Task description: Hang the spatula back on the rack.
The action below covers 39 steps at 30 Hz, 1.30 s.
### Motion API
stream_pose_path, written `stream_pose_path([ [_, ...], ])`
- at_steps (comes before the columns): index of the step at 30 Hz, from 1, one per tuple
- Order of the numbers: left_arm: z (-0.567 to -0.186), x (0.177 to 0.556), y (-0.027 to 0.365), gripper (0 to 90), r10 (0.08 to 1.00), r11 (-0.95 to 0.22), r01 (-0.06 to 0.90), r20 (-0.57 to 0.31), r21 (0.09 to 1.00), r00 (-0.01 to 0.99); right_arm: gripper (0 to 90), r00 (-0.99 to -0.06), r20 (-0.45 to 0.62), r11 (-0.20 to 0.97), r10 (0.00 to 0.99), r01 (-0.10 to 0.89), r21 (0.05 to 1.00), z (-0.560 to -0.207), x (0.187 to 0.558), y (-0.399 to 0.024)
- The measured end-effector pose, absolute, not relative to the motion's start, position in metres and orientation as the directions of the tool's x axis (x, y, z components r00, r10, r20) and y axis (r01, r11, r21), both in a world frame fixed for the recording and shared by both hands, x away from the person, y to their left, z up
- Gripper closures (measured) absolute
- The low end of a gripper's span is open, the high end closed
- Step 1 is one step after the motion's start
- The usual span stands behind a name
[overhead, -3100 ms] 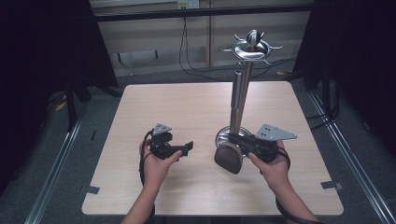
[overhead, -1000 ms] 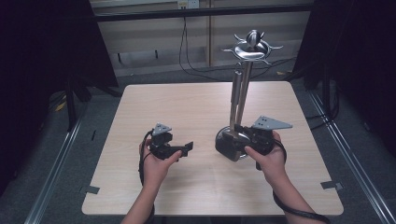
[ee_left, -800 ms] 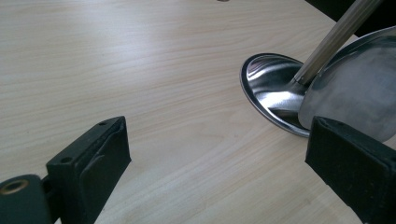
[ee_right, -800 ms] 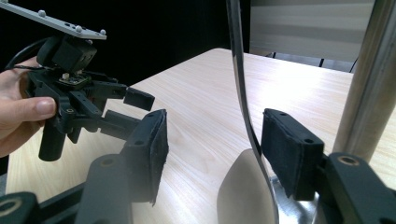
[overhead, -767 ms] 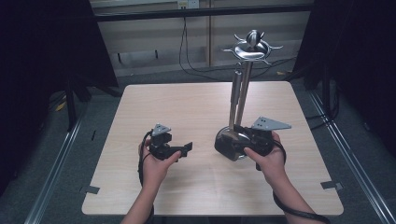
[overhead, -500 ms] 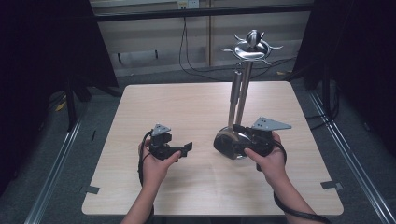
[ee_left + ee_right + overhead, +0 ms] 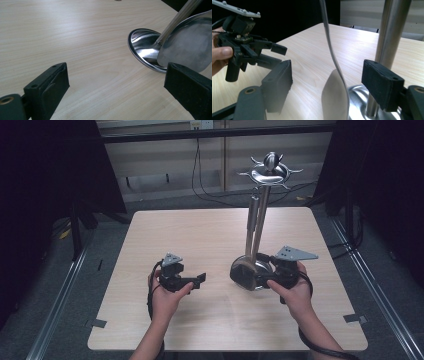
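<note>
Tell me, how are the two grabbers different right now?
The right gripper has the hanging spatula between its jaws, while the left gripper has just bare table between its own. The right gripper sits at the base of the stand; the left gripper is off to the side, apart from it. Both are open.

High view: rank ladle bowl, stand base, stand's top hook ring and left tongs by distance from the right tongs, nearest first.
From the right tongs:
1. Ladle bowl, right at the jaw tips, on their left.
2. Stand base, by the jaws; too close to the ladle bowl to call firmly.
3. Left tongs, across the table to the left.
4. Top hook ring, high up the pole, at the far edge.
</note>
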<state>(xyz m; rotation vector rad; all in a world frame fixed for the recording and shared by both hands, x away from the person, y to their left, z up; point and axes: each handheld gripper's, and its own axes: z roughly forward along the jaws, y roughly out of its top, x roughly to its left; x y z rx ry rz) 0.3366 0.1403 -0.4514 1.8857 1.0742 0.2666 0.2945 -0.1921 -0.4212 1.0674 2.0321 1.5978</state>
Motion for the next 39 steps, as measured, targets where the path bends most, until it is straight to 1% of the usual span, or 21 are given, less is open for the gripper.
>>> stream_pose_path([
  [11,-0.452,0.337,0.14,4.1,0.767,-0.192,0.566,-0.237,0.802,0.597,14.7,-0.631,0.164,0.101,0.758,0.363,0.926,-0.429,0.289,-0.205],
  [18,-0.452,0.337,0.14,3.2,0.759,-0.182,0.563,-0.249,0.806,0.602,9.5,-0.642,0.152,0.134,0.752,0.375,0.917,-0.434,0.284,-0.214],
  [26,-0.453,0.338,0.141,2.9,0.75,-0.206,0.559,-0.238,0.803,0.618,8.2,-0.639,0.138,0.163,0.756,0.388,0.907,-0.441,0.28,-0.224],
  [39,-0.453,0.338,0.139,2.9,0.746,-0.21,0.555,-0.235,0.805,0.623,8.2,-0.623,0.12,0.2,0.773,0.419,0.886,-0.45,0.273,-0.242],
])
